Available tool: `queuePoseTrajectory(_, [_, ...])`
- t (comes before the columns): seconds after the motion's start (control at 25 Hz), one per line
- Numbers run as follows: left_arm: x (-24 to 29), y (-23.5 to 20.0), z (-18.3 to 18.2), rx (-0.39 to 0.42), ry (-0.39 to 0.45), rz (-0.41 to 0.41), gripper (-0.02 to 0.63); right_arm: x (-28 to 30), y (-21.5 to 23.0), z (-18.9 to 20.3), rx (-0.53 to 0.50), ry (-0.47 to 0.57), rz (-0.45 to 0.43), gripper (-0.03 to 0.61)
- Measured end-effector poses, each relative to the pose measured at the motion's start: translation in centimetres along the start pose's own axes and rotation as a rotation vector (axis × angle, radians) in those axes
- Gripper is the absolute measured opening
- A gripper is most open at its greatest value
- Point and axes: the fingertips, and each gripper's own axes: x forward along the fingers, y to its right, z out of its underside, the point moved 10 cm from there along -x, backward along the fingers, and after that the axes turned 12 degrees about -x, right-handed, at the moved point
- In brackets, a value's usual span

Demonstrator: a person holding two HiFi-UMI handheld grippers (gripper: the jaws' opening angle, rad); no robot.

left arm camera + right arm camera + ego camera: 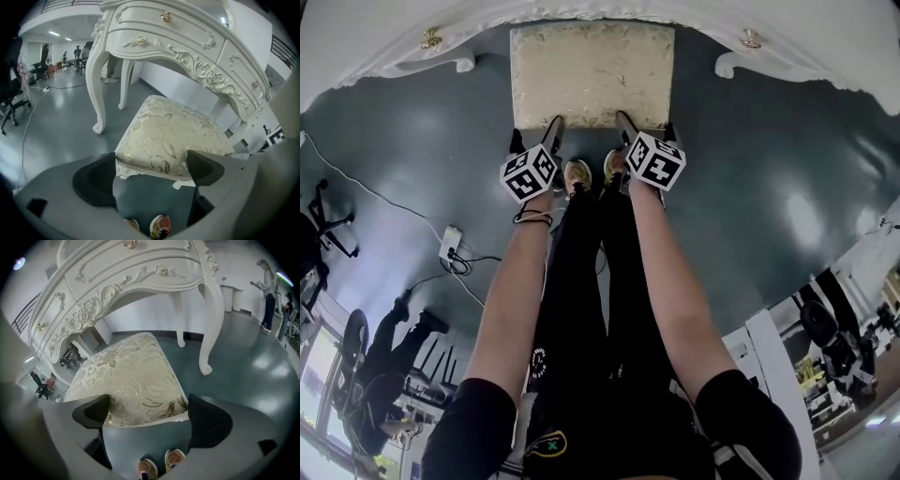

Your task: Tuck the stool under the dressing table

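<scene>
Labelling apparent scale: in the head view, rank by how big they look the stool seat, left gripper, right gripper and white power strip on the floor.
Largest: stool seat.
Next: left gripper and right gripper, alike, so unranked.
Smallest: power strip, though it lies farther from the camera.

Nothing legible as words or numbers anywhere. Only coded black-and-white squares on the marker cubes [529, 173]. Also a small round emblem [539, 362] and a yellow-green cross badge [546, 442] on dark clothing, both too small to read.
</scene>
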Motion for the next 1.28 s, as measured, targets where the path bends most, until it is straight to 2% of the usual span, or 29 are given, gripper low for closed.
queuePoseTrajectory(0.16, [1.5, 1.2, -1.4, 0.070, 0.004, 0.028, 0.488, 1.1, 0.7, -1.8, -0.037, 0.065, -0.004, 0.549])
queuePoseTrajectory(0.28, [2.8, 1.8, -2.8, 0.074, 0.024, 0.042, 0.488, 2.3, 0.8, -3.5, -0.059, 0.108, -0.004, 0.549])
queuePoseTrajectory(0.44, [3.8, 2.2, -3.5, 0.076, 0.105, 0.041, 0.488, 3.3, 0.6, -4.7, -0.062, 0.158, 0.012, 0.548])
queuePoseTrajectory(0.64, [6.0, 2.6, -5.2, 0.121, 0.241, 0.084, 0.488, 4.9, 0.0, -6.0, -0.050, 0.315, 0.039, 0.543])
queuePoseTrajectory(0.8, [7.2, 2.8, -6.1, 0.181, 0.291, 0.134, 0.488, 5.8, 0.0, -6.4, -0.066, 0.416, 0.057, 0.545])
queuePoseTrajectory(1.0, [8.3, 3.3, -7.1, 0.223, 0.319, 0.153, 0.488, 6.8, 0.0, -7.7, -0.088, 0.452, 0.063, 0.539])
queuePoseTrajectory(1.28, [10.2, 4.1, -8.9, 0.187, 0.378, 0.128, 0.488, 8.6, -0.2, -10.0, -0.100, 0.483, 0.052, 0.538])
